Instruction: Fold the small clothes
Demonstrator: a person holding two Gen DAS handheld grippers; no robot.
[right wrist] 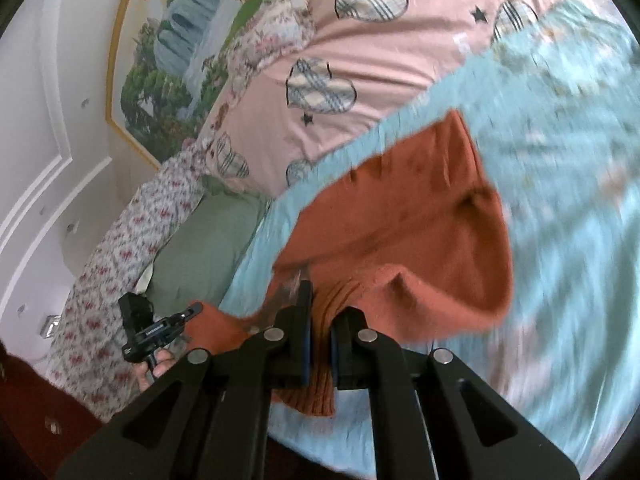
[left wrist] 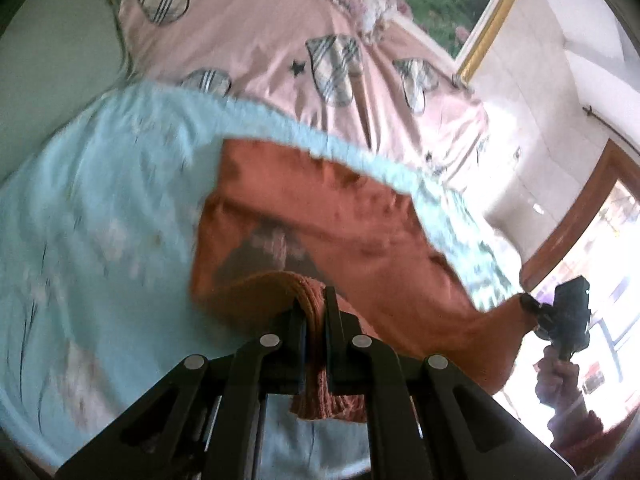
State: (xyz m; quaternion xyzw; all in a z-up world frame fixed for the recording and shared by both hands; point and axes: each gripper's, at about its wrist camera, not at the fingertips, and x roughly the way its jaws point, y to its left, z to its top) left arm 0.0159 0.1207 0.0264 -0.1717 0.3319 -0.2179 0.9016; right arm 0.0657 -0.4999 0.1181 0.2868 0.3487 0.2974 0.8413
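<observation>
Both grippers, left [left wrist: 316,308] and right [right wrist: 320,312], pinch the rust sweater's [left wrist: 320,216] ribbed hem above the blue blanket [left wrist: 100,220].

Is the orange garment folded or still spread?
Spread, not folded: the orange garment hangs open over the blue blanket, its ribbed edge pinched by the left gripper and right gripper.
</observation>
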